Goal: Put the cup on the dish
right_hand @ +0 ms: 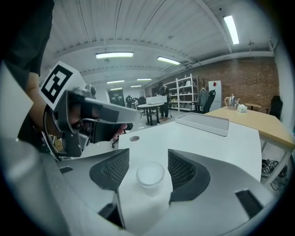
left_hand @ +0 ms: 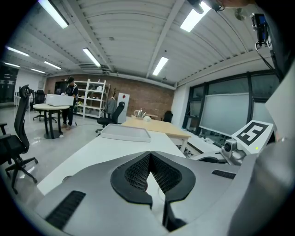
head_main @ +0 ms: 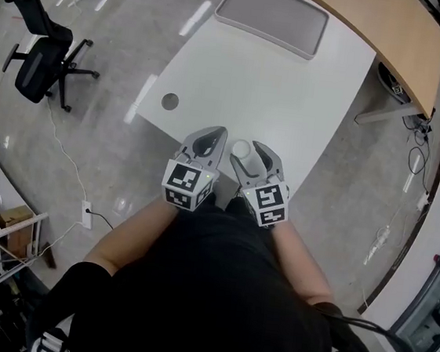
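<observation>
Cup (head_main: 241, 148) waiting between the parted jaws of the right gripper (head_main: 247, 157), dish far ahead

Right gripper straddles the cup, which stands upright on the table (head_main: 254, 88) at its near edge; the jaws are wide, with a gap showing at each side of the cup, so nothing presses on it, a stance that looks set for closing round it; left gripper (head_main: 209, 134), just to the left of the right one, is empty with its jaws pressed together, probably parked out of the way; the dish (head_main: 274, 16), grey and shallow, lies well ahead of both grippers at the far end of the table, so the cup would need lifting and carrying forward.
</observation>
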Tool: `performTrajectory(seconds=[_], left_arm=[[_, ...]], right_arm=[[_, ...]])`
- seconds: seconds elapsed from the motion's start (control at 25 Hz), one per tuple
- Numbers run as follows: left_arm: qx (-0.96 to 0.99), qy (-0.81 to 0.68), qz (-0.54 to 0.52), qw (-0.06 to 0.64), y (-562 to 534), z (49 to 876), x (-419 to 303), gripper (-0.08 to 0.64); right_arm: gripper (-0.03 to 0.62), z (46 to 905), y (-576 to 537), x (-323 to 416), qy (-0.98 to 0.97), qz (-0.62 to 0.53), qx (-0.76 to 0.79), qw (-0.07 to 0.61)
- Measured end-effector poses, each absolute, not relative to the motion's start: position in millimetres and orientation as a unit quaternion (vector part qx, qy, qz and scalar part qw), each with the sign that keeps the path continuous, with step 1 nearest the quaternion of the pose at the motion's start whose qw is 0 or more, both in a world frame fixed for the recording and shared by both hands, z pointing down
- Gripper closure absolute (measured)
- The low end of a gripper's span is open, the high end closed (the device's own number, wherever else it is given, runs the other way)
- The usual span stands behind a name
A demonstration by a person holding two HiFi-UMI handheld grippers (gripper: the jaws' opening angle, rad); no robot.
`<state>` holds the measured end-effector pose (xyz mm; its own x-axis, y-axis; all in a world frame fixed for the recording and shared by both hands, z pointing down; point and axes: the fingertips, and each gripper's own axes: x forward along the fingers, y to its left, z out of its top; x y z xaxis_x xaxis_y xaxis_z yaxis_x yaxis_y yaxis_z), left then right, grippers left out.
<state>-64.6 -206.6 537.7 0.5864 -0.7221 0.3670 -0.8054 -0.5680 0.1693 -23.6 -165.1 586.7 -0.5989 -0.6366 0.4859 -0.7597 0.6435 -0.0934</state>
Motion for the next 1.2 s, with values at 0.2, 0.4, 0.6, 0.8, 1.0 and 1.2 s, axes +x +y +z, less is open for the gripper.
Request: performTrajectory(seconds=[0.2,0.4,0.6,0.8,1.0,1.2], left_arm=[[0.875,-0.435,0.138,0.16,-202.8,541.9,-72.8,0.563],[0.872,-0.441,0.142,0.156,-195.7,531.2,-85.0,0.563],[0.871,-0.446,0.142,0.15,-185.7,520.1,-92.8,0.563],[0.871,-0.448,0.143,0.146,-189.1,523.1,-97.8,0.563],[0.869,-0.448,0.147,0.15,-192.9,529.5,-98.0,0.563],[0.872,-0.444,0.144,0.148,-195.6,532.5,-95.7,0.563]], right_arm=[[0.347,627.3,-163.6,-28.7,-0.877,0.158,0.383,0.245],[0.342,644.2,-160.8,-35.5,-0.87,0.155,0.38,0.273],[0.342,656.4,-159.3,-35.9,-0.863,0.152,0.388,0.285],[0.342,669.6,-168.0,-36.2,-0.861,0.156,0.393,0.283],[0.342,674.5,-175.1,-32.3,-0.855,0.137,0.404,0.295],[0.342,672.4,-177.3,-27.2,-0.851,0.123,0.408,0.306]])
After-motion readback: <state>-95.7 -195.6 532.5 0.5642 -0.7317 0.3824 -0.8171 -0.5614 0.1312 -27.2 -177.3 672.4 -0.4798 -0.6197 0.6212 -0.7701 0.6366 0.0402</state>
